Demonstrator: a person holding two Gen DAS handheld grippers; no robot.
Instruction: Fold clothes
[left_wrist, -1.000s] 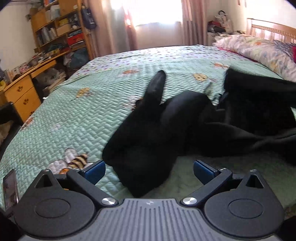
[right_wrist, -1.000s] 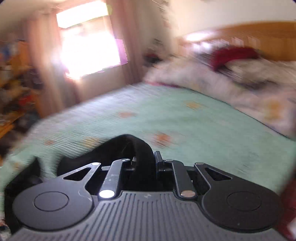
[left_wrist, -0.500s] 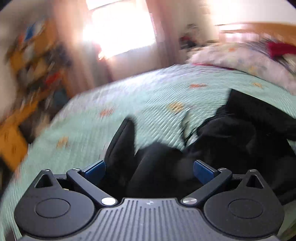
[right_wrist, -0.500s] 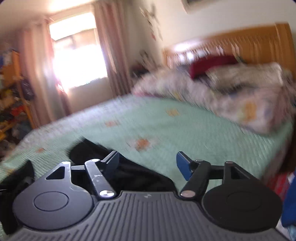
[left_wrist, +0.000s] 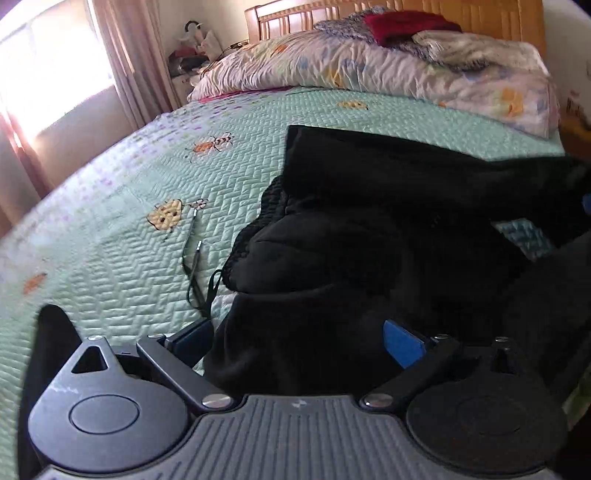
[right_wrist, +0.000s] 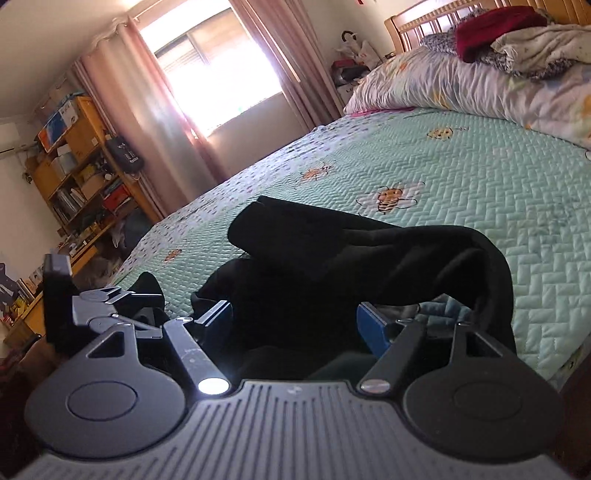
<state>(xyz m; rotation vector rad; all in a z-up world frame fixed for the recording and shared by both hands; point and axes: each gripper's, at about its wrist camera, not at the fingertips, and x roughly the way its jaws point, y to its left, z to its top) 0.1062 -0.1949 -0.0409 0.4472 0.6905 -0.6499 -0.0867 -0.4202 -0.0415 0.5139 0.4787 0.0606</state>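
Garment: we are working on a black garment that is lying rumpled on the green quilted bedspread, near the bed's front edge and well apart from the pillows at the headboard.
Drawstring: a thin cord is trailing out of the bunched waist onto the quilt, so we are judging these to be trousers.
Left gripper: we are holding it spread wide, angled down over a fold of the black cloth; the fabric is lying between the blue pads but they are not pressing it.
Right gripper: its jaws are opening, with black cloth between them and nothing clamped; we are letting go so the cloth can settle on the bed.
Why so: with both claws released, we are judging that we are between grasps, choosing a new hold.
Progress: the cloth is lying heaped, so folding is not yet done.
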